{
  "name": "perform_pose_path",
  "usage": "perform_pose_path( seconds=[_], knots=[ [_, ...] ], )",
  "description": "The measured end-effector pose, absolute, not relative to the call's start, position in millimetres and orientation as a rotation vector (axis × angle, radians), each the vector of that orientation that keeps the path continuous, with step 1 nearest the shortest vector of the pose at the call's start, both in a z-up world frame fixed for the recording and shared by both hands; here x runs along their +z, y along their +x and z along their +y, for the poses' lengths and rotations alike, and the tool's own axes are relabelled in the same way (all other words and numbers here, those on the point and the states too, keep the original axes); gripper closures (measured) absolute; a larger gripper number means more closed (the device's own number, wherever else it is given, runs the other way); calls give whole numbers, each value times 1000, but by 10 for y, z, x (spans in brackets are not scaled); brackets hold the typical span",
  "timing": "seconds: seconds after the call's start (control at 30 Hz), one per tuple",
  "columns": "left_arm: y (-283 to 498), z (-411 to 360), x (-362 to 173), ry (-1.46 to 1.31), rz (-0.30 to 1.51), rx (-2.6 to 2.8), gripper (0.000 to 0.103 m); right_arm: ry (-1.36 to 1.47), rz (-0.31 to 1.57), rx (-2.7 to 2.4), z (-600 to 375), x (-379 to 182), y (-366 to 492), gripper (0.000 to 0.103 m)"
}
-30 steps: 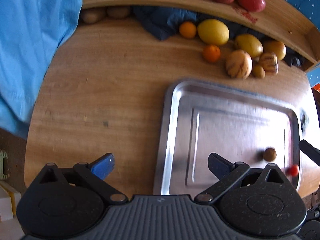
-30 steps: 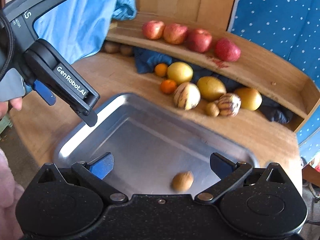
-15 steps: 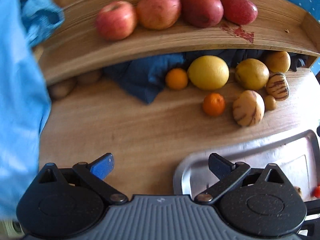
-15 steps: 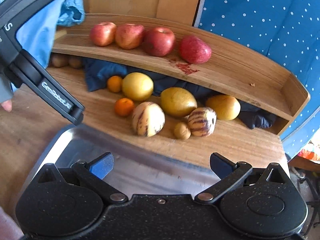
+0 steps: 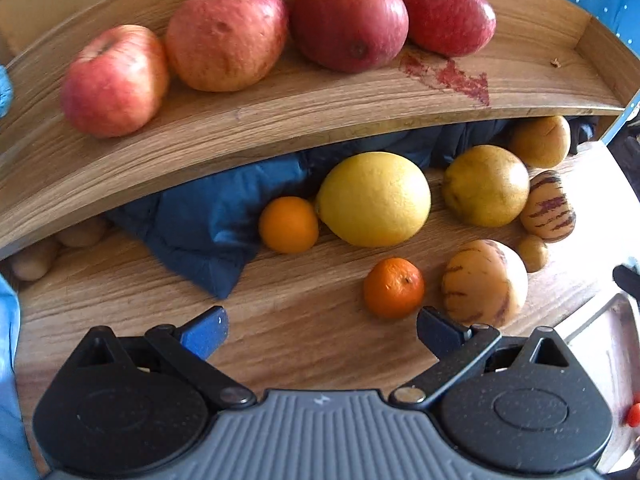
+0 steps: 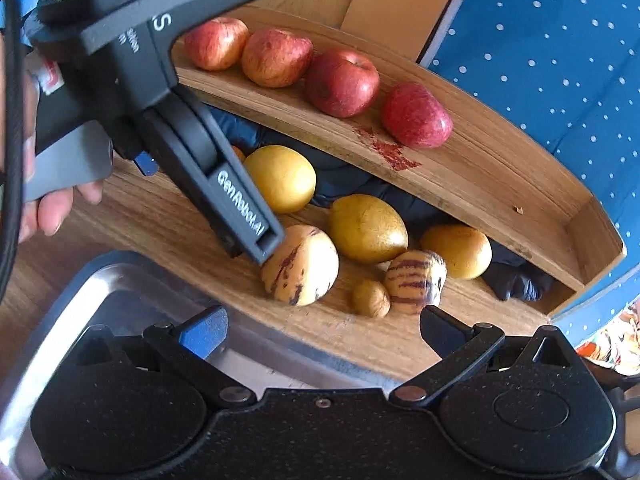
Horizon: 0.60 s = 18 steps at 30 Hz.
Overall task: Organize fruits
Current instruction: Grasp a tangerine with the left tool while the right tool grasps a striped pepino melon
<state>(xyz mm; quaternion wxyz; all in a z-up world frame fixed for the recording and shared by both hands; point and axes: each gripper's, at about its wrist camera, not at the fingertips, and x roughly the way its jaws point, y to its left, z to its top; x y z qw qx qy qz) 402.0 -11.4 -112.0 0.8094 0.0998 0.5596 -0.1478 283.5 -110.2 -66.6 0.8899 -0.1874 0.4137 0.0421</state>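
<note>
Left gripper (image 5: 320,330) gapes wide, empty, near the tangerine (image 5: 393,288); right gripper (image 6: 322,330) likewise wide, empty.

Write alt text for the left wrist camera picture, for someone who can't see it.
An open black gripper hovers over a wooden table, empty, near a small orange mandarin and a striped yellow melon. Behind lie a large yellow citrus and a blue cloth; four red apples line a curved wooden shelf above.

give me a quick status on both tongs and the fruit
Left tongs open, empty, low over the table by the near tangerine. Right tongs open, empty, over the tray edge. Nothing blocking the tangerine.
</note>
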Motion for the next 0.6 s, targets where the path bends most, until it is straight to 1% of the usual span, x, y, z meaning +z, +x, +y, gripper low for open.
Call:
perform_pose_path(
  seconds=[0.13, 0.27, 0.3, 0.37, 0.4, 0.5, 0.57, 0.6],
  knots=[
    [4143, -122, -1163, 184, 1217, -362, 1, -390, 859, 94, -1085, -700, 3007, 3],
    [4242, -151, -1170, 182, 1223, -395, 1, -380, 881, 115, -1043, -769, 3146, 15],
    [4277, -144, -1168, 179, 1224, -405, 1, -377, 882, 119, -1038, -777, 3155, 16],
    [4296, -153, -1176, 173, 1222, -422, 3, -372, 885, 129, -1026, -795, 3179, 22],
    [4307, -162, -1174, 177, 1214, -425, 5, -372, 886, 133, -1021, -804, 3193, 23],
    [4207, -210, -1147, 192, 1186, -436, 13, -364, 900, 135, -1029, -836, 3249, 29],
    [4205, -239, -1150, 189, 1169, -443, 20, -346, 905, 127, -1042, -854, 3292, 39],
    [4206, -253, -1148, 183, 1164, -447, 21, -335, 905, 128, -1047, -856, 3308, 40]
  ],
)
